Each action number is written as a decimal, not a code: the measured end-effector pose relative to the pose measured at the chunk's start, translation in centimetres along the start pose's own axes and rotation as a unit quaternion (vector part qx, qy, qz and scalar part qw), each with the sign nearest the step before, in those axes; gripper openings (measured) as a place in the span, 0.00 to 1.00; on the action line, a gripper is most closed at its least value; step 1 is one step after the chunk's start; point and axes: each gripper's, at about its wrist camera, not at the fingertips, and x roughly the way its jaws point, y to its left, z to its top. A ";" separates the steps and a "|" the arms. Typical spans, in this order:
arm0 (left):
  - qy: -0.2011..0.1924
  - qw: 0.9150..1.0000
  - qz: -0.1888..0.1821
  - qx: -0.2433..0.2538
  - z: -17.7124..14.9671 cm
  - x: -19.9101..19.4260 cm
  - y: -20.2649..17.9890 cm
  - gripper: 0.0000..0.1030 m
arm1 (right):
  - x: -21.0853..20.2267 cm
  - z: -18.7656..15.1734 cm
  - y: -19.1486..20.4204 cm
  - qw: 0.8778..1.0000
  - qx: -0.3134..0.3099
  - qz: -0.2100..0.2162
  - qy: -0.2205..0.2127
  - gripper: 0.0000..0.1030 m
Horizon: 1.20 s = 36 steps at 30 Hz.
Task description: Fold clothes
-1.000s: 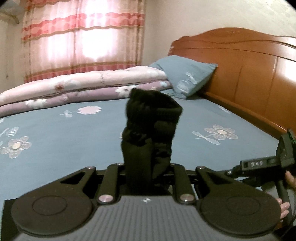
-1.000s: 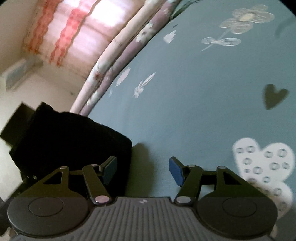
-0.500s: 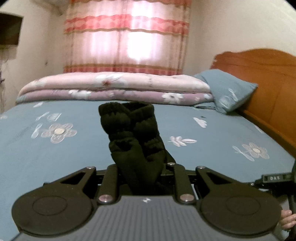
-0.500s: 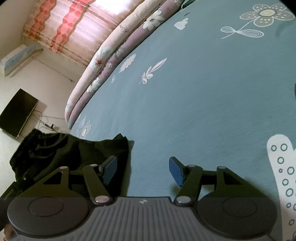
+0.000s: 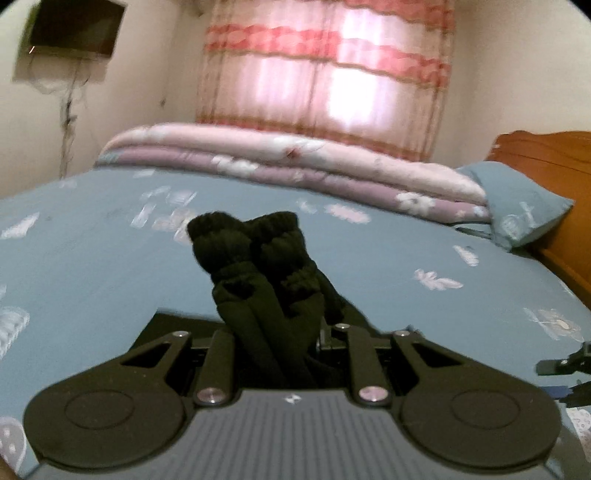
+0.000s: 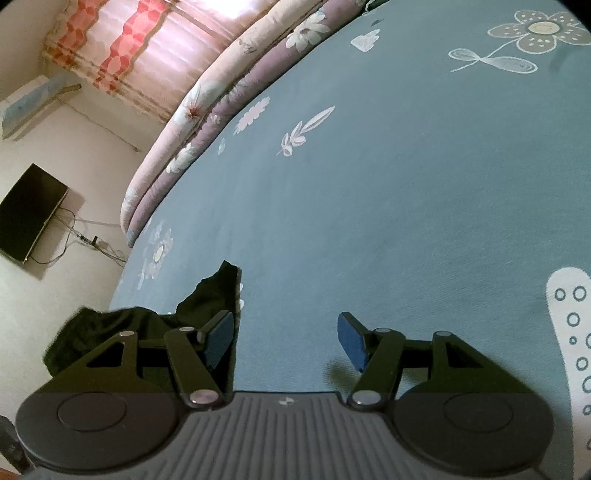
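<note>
Jaws, left: left gripper [image 5: 286, 332] clamped on a bunched black garment [image 5: 258, 266], its ribbed cuffs standing up past the tips.
Jaws, right: right gripper [image 6: 286, 338] apart, nothing between the pads, poised over bare bed [image 6: 369, 203].
Change: left wrist view has swung from headboard [image 5: 554, 158] toward curtain [image 5: 325, 70] and now looks lower over the bed; in the right view the garment has dropped flatter and shrunk to the lower left.
Meaning: likely the garment is being laid out for a fold; no fold yet completed.
Garment location: near edge of bed, partly lifted by the left gripper, just left of the right gripper.
Count: one garment; two cuffs; two grippers; one quilt [image 5: 295, 158]; one pillow [image 5: 524, 210]; one wall screen [image 5: 74, 29].
</note>
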 end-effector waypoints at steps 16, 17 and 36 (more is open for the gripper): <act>0.035 0.996 -0.005 -0.082 -4.0 2.4 6.1 0.22 | 2.5 -0.8 0.8 0.998 -0.028 -0.047 0.025 0.66; 0.036 0.996 -0.010 -0.086 -4.1 2.5 6.3 0.22 | 2.6 -0.8 0.9 0.998 -0.030 -0.049 0.025 0.66; 0.114 0.988 -0.044 -0.091 -0.8 5.0 11.0 0.39 | 3.2 -1.1 1.7 0.996 -0.057 -0.059 0.035 0.67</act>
